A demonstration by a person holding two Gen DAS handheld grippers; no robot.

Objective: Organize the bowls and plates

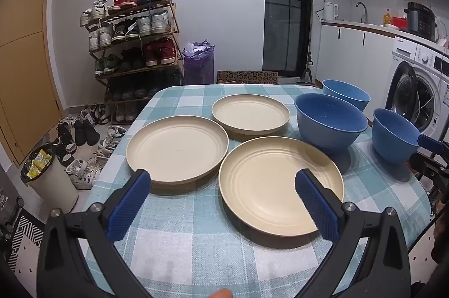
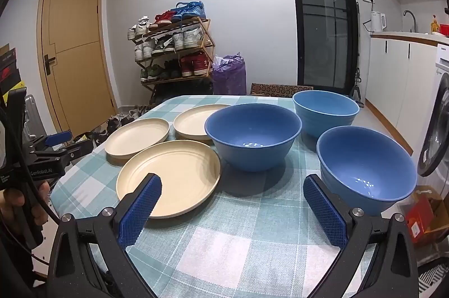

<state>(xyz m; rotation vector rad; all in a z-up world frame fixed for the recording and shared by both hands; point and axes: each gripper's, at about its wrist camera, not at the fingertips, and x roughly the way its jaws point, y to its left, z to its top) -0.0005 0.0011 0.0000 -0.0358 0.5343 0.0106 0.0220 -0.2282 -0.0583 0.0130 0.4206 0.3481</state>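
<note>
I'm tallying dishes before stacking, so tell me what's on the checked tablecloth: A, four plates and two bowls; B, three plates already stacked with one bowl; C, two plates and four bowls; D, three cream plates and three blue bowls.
D: three cream plates lie separately, and three blue bowls stand unstacked on the tablecloth.

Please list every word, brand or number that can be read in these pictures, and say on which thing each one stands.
"GenRobot.AI": on the black body of the left hand-held gripper, in the right wrist view.
Small white print beside it on the same body: too small to read.
Brand on the washing machine: blurred, not readable.
Plates and bowls: no text.
</note>
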